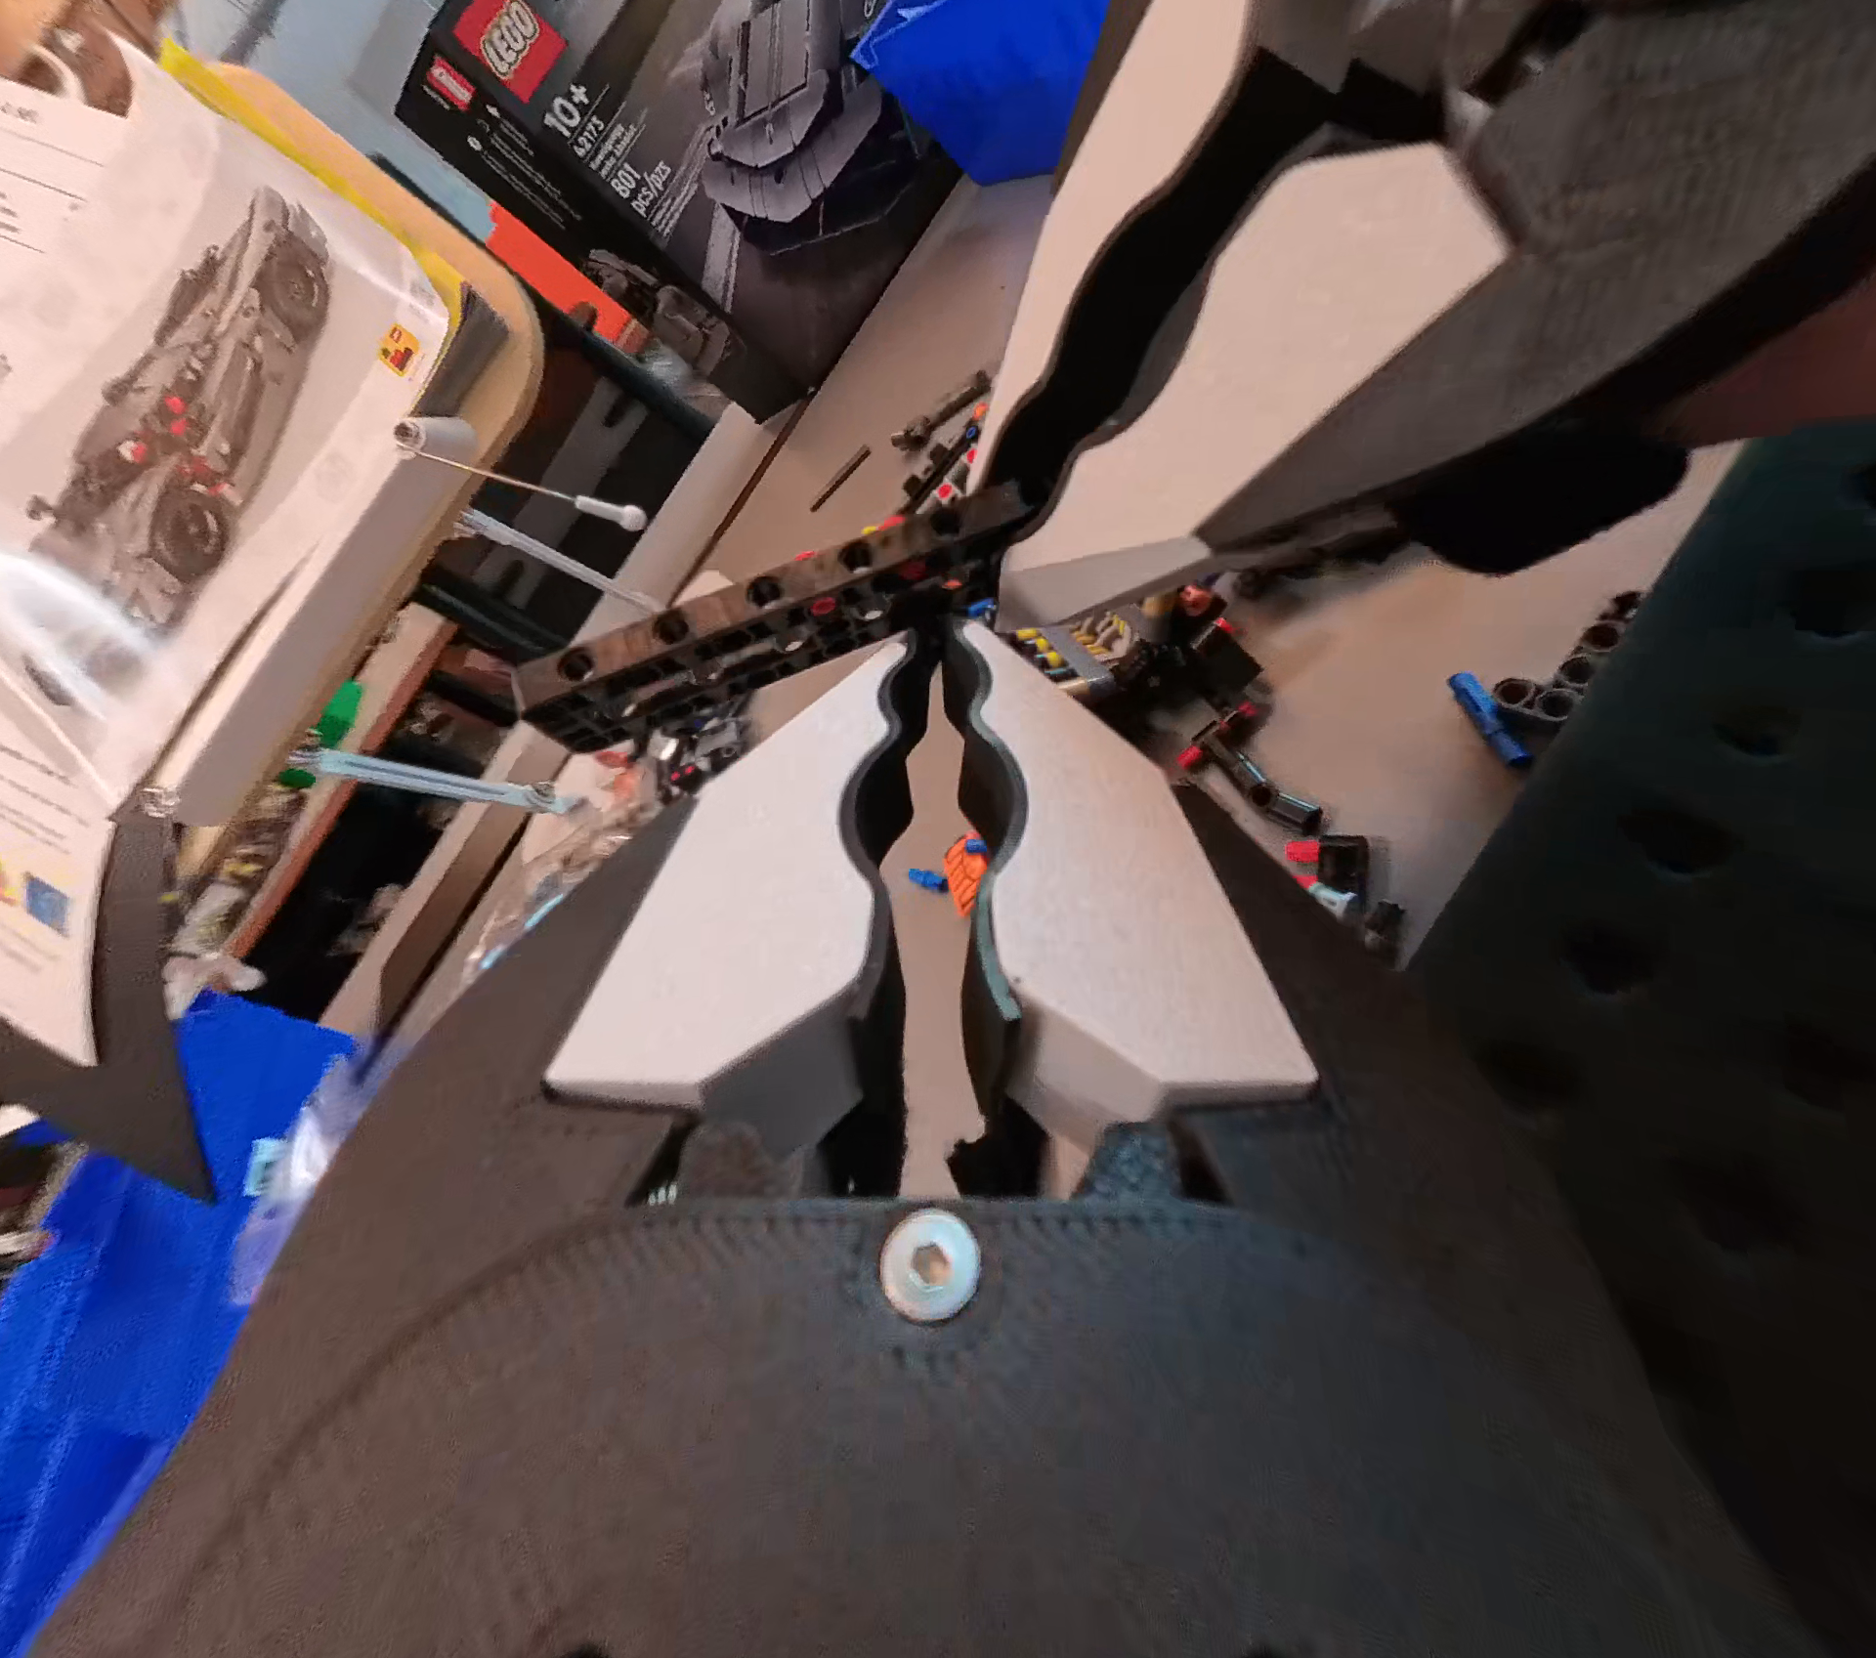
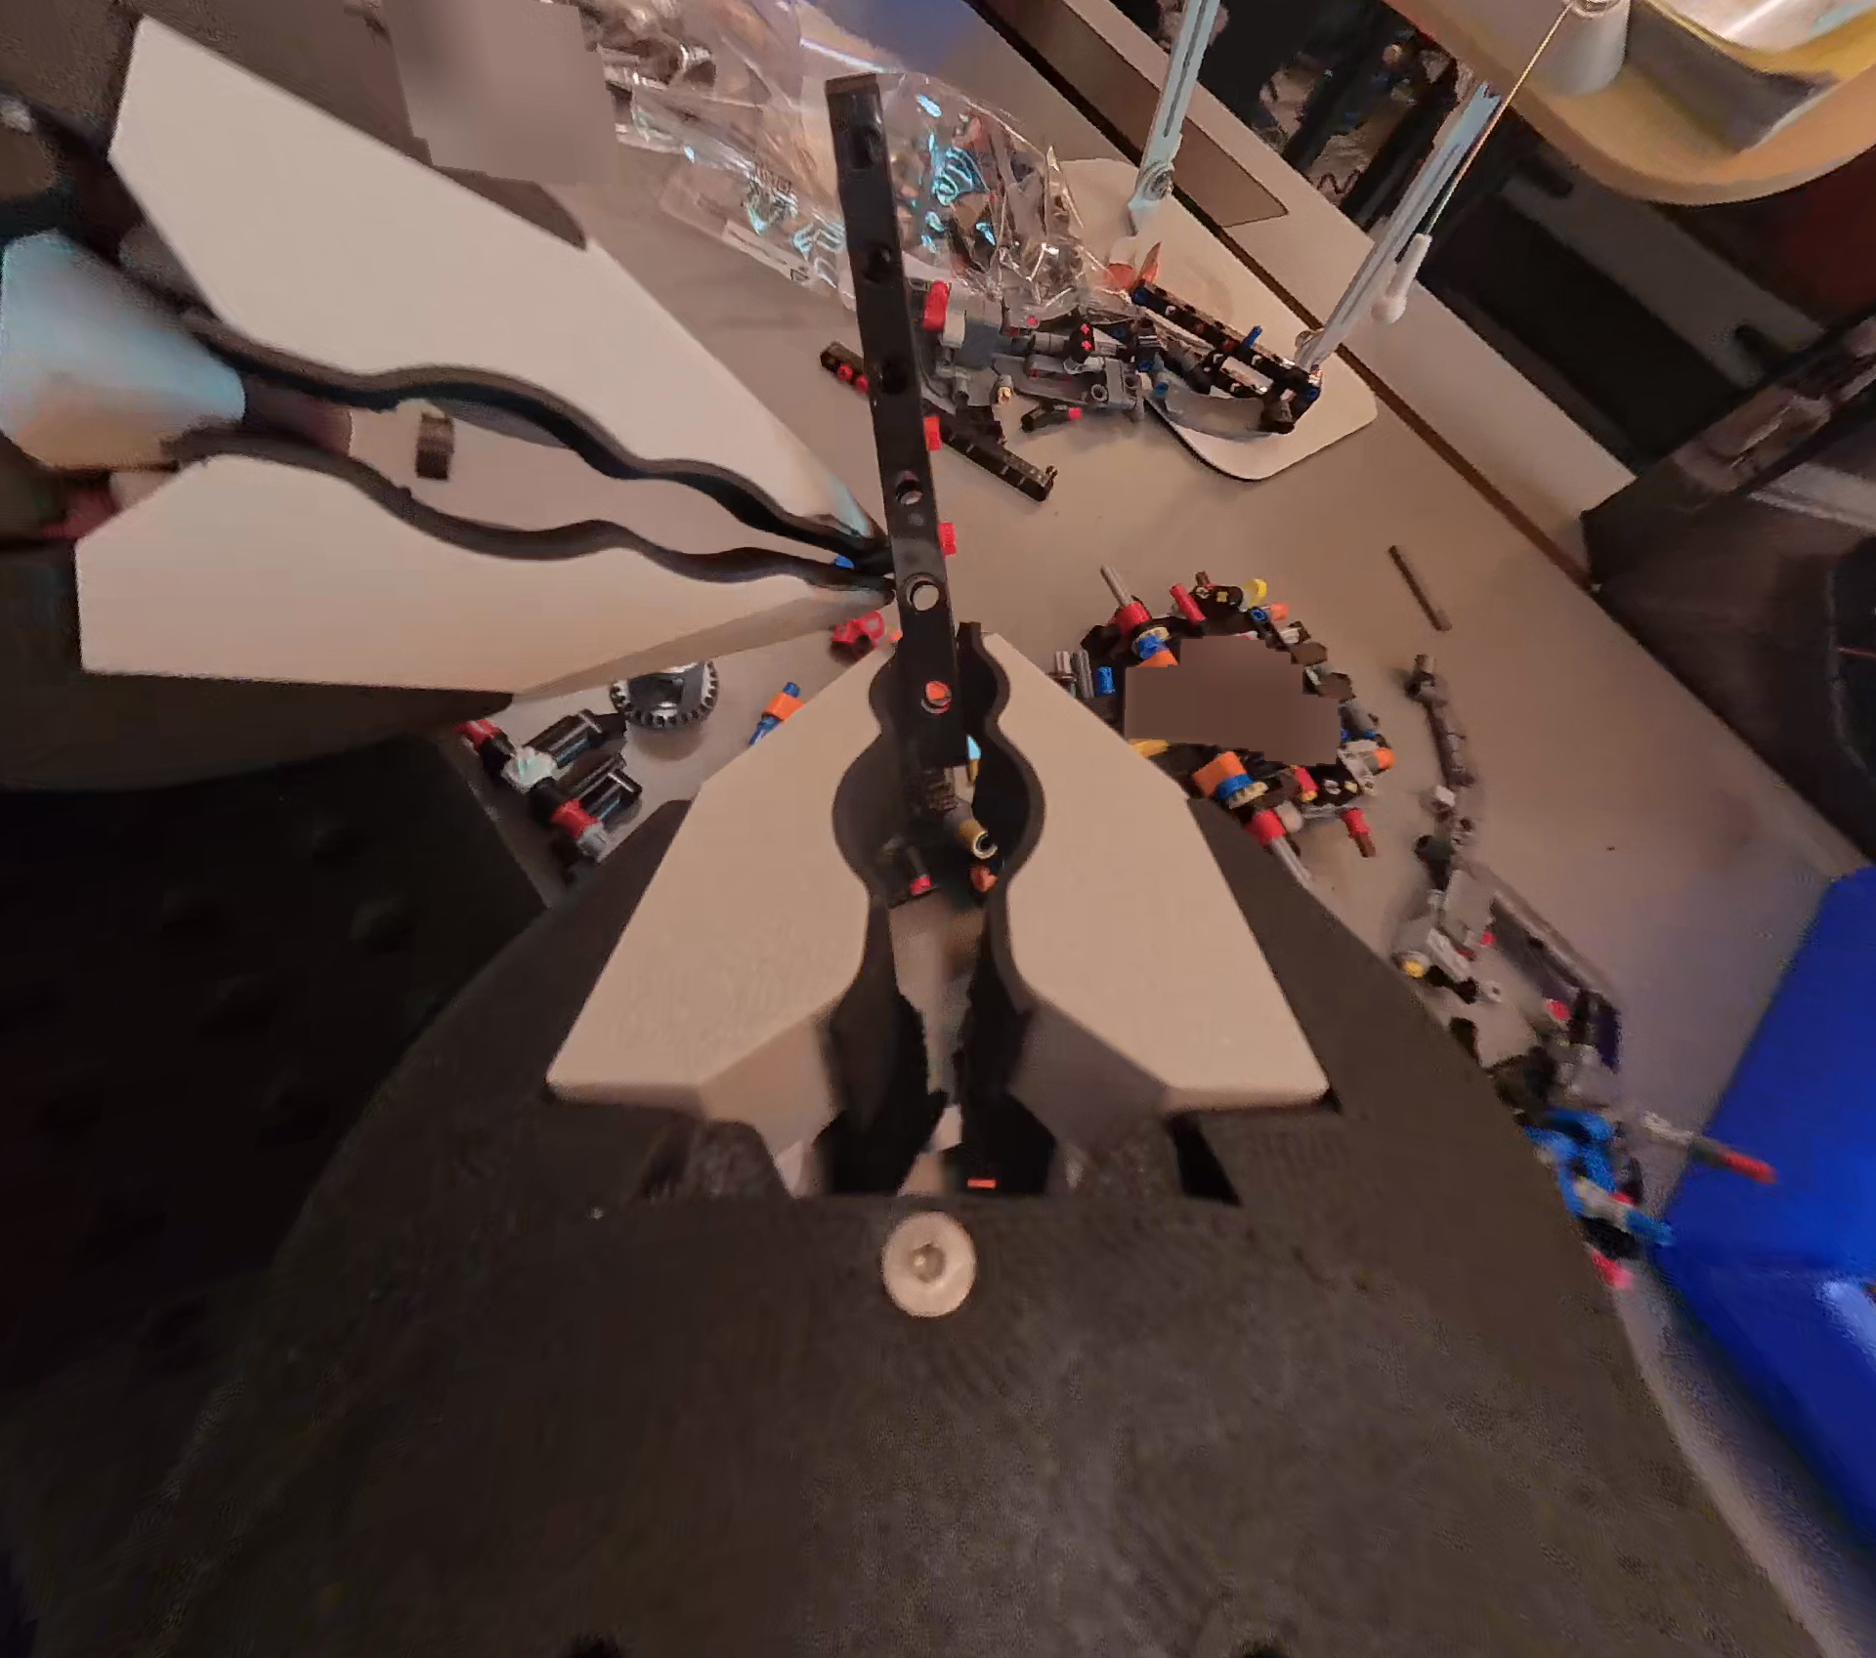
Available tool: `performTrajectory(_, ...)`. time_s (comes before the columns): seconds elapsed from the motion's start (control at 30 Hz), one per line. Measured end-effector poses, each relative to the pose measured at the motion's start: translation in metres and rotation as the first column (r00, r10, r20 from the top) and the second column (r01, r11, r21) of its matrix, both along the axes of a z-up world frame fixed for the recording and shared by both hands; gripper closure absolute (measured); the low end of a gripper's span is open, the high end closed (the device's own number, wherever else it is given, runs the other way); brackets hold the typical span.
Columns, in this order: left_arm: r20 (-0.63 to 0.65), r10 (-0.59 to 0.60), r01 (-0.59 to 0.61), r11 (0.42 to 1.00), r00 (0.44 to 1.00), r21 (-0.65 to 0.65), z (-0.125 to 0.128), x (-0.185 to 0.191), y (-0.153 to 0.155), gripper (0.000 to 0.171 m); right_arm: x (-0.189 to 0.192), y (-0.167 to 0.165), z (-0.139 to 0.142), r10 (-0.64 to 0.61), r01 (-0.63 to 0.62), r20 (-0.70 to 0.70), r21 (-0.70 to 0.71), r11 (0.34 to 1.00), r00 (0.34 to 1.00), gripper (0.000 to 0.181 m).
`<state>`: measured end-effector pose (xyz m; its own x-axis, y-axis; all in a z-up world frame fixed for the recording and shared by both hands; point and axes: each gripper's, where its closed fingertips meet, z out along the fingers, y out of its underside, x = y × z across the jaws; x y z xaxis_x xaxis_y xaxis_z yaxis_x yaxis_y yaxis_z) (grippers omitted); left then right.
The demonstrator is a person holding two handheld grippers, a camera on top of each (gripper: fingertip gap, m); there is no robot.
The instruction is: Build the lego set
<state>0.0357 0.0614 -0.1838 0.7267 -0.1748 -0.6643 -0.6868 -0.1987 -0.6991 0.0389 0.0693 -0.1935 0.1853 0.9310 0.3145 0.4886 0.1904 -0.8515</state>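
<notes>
A long black Lego beam (image 2: pixel 893 391) with holes and red pins stands upright in my right gripper (image 2: pixel 942 657), which is shut on its lower end. In the left wrist view the beam (image 1: pixel 772 604) runs left from the right gripper's tips (image 1: pixel 1015 508). My left gripper (image 1: pixel 932 640) has its tips closed right against the beam's side. In the right wrist view the left gripper (image 2: pixel 875 569) comes in from the left and pinches a small blue pin (image 2: pixel 842 562) against the beam.
Loose Lego parts (image 2: pixel 1228 625) lie scattered on the grey table (image 2: pixel 1523 594). A partial assembly (image 2: pixel 1066 361) and plastic bags (image 2: pixel 711 87) lie behind. A Lego box (image 1: pixel 711 87), an instruction booklet on a stand (image 1: pixel 183 391) and blue bins (image 2: pixel 1787 1203) ring the work area. Left and right tips are no more than a few centimetres apart.
</notes>
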Motion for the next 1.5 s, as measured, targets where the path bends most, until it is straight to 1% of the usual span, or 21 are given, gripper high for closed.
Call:
performTrajectory(0.13, -0.034, 0.006, -0.006, 1.000, 0.999, 0.000, -0.001, 0.001, -0.001, 0.171, 0.000, 0.000, -0.002, 0.020, -0.023, -0.034, -0.089, 0.996, 0.999, 0.175)
performTrajectory(0.23, -0.076, 0.009, -0.009, 1.000, 0.997, -0.001, -0.003, 0.002, -0.001, 0.171, 0.003, 0.008, 0.001, -0.032, 0.030, -0.043, -0.059, 0.998, 0.999, 0.174)
performTrajectory(0.27, -0.045, -0.107, 0.105, 0.994, 0.993, -0.044, -0.009, 0.022, -0.007, 0.171, 0.008, 0.021, 0.007, -0.083, 0.079, -0.071, -0.056, 0.995, 0.994, 0.176)
performTrajectory(0.3, -0.064, -0.171, 0.168, 0.984, 0.983, -0.053, -0.015, 0.045, -0.014, 0.171, 0.013, 0.027, 0.013, -0.085, 0.075, -0.104, -0.096, 0.993, 0.991, 0.175)
performTrajectory(0.33, -0.177, -0.154, 0.147, 0.988, 0.972, -0.051, -0.022, 0.053, -0.015, 0.171, 0.016, 0.027, 0.015, -0.066, 0.048, -0.124, -0.138, 0.989, 0.990, 0.176)
performTrajectory(0.37, -0.231, -0.104, 0.098, 0.994, 0.967, -0.037, -0.023, 0.044, -0.009, 0.171, 0.017, 0.023, 0.011, -0.049, 0.035, -0.105, -0.127, 0.991, 0.993, 0.176)
performTrajectory(0.4, -0.156, -0.073, 0.069, 0.997, 0.985, -0.036, -0.017, 0.029, -0.004, 0.171, 0.014, 0.018, 0.009, -0.028, 0.019, -0.089, -0.093, 0.995, 0.996, 0.176)
performTrajectory(0.43, -0.033, -0.056, 0.055, 0.998, 0.998, -0.031, -0.007, 0.011, -0.002, 0.171, 0.011, 0.012, 0.011, -0.005, -0.002, -0.090, -0.078, 0.997, 0.996, 0.176)
performTrajectory(0.47, 0.047, -0.052, 0.052, 0.998, 0.998, -0.016, 0.001, -0.004, -0.003, 0.171, 0.009, 0.012, 0.010, -0.003, -0.004, -0.087, -0.079, 0.997, 0.996, 0.176)
performTrajectory(0.53, 0.137, -0.035, 0.035, 0.999, 0.990, 0.002, 0.005, -0.022, -0.006, 0.171, 0.007, 0.012, 0.004, 0.020, -0.029, -0.075, -0.122, 0.992, 0.997, 0.176)
performTrajectory(0.63, 0.130, -0.085, 0.079, 0.996, 0.988, 0.049, 0.011, -0.014, -0.007, 0.171, 0.003, 0.006, 0.003, 0.049, -0.056, -0.064, -0.108, 0.993, 0.997, 0.176)
performTrajectory(0.73, 0.086, -0.076, 0.084, 0.992, 0.993, -0.095, -0.017, -0.013, 0.000, 0.171, 0.005, 0.010, -0.002, 0.039, -0.045, -0.045, -0.123, 0.991, 0.998, 0.176)
performTrajectory(0.83, 0.128, -0.074, 0.089, 0.989, 0.989, -0.116, -0.021, -0.015, -0.001, 0.163, 0.006, 0.006, 0.002, 0.076, -0.088, -0.081, -0.169, 0.982, 0.994, 0.176)
performTrajectory(0.93, 0.248, -0.078, 0.099, 0.992, 0.966, -0.073, -0.009, -0.022, -0.002, 0.154, 0.002, -0.006, 0.002, 0.150, -0.178, -0.124, -0.254, 0.951, 0.981, 0.176)
performTrajectory(1.0, 0.334, -0.096, 0.117, 0.992, 0.938, -0.045, -0.001, -0.026, -0.003, 0.151, 0.003, -0.009, 0.003, 0.179, -0.213, -0.143, -0.277, 0.937, 0.973, 0.176)
performTrajectory(1.07, 0.438, -0.131, 0.156, 0.988, 0.890, -0.021, 0.005, -0.026, -0.005, 0.144, 0.003, -0.017, 0.007, 0.232, -0.281, -0.182, -0.323, 0.904, 0.956, 0.175)
performTrajectory(1.17, 0.604, -0.244, 0.256, 0.964, 0.759, 0.067, 0.023, -0.020, -0.010, 0.133, 0.003, -0.034, 0.012, 0.320, -0.406, -0.260, -0.430, 0.806, 0.911, 0.176)
performTrajectory(1.23, 0.685, -0.318, 0.330, 0.936, 0.656, 0.119, 0.032, -0.014, -0.016, 0.136, 0.005, -0.039, 0.016, 0.347, -0.454, -0.300, -0.476, 0.753, 0.889, 0.176)
performTrajectory(1.3, 0.738, -0.385, 0.406, 0.899, 0.554, 0.165, 0.041, -0.005, -0.023, 0.140, 0.006, -0.047, 0.013, 0.393, -0.486, -0.287, -0.501, 0.716, 0.874, 0.175)
performTrajectory(1.43, 0.777, -0.432, 0.466, 0.861, 0.458, 0.204, 0.047, 0.002, -0.029, 0.150, 0.006, -0.059, 0.011, 0.445, -0.522, -0.276, -0.508, 0.685, 0.852, 0.175)
performTrajectory(1.5, 0.776, -0.457, 0.498, 0.840, 0.434, 0.216, 0.050, 0.007, -0.034, 0.155, 0.007, -0.060, 0.011, 0.453, -0.534, -0.285, -0.518, 0.669, 0.845, 0.175)
